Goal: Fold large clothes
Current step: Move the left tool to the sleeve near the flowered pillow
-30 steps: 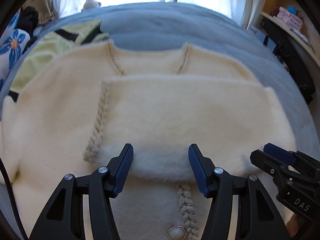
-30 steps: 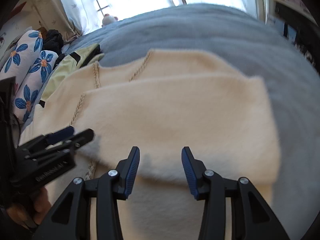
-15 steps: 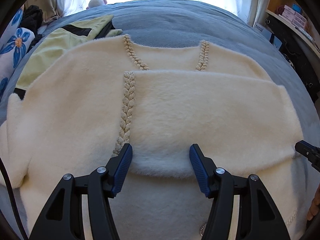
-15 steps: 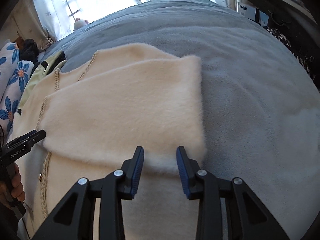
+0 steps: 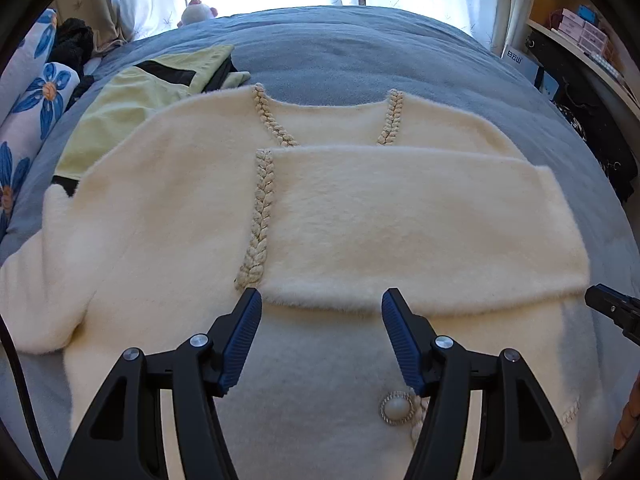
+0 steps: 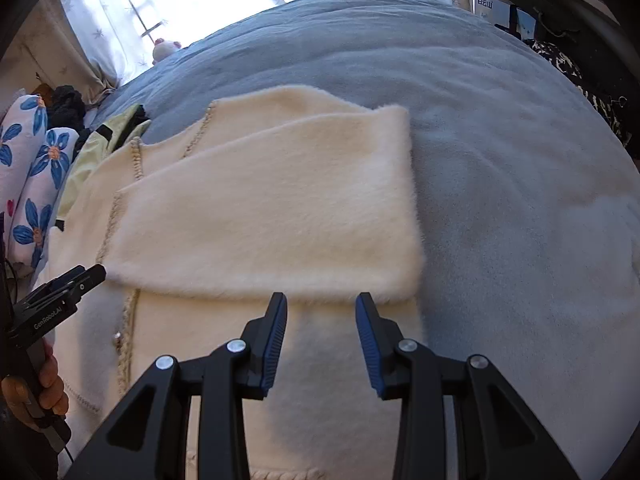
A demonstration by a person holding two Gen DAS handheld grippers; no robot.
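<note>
A cream fuzzy cardigan (image 5: pixel 160 220) with braided trim (image 5: pixel 260 220) and a pearl button (image 5: pixel 395 408) lies spread on the blue-grey bed cover (image 5: pixel 360 48). One sleeve (image 5: pixel 420 232) is folded flat across its chest, also seen in the right wrist view as the sleeve (image 6: pixel 272 208). My left gripper (image 5: pixel 322 296) hovers just short of the sleeve's near edge, jaws opening a little with nothing between them. My right gripper (image 6: pixel 322 300) hangs over the same edge near the cardigan's right side, open and empty. Each view catches the other tool at its rim: right gripper (image 5: pixel 612 308), left gripper (image 6: pixel 76 280).
A yellow-green garment (image 5: pixel 132 96) with black bands lies under the cardigan's far left shoulder. Flowered pillows (image 5: pixel 36 100) and dark clothes sit at the left, a plush toy (image 5: pixel 196 10) by the window. Shelves with boxes (image 5: pixel 580 36) stand at the right.
Both grippers have drawn back and up from the folded sleeve's edge, which now lies flat. The right gripper slid to the right along that edge and its jaws narrowed.
</note>
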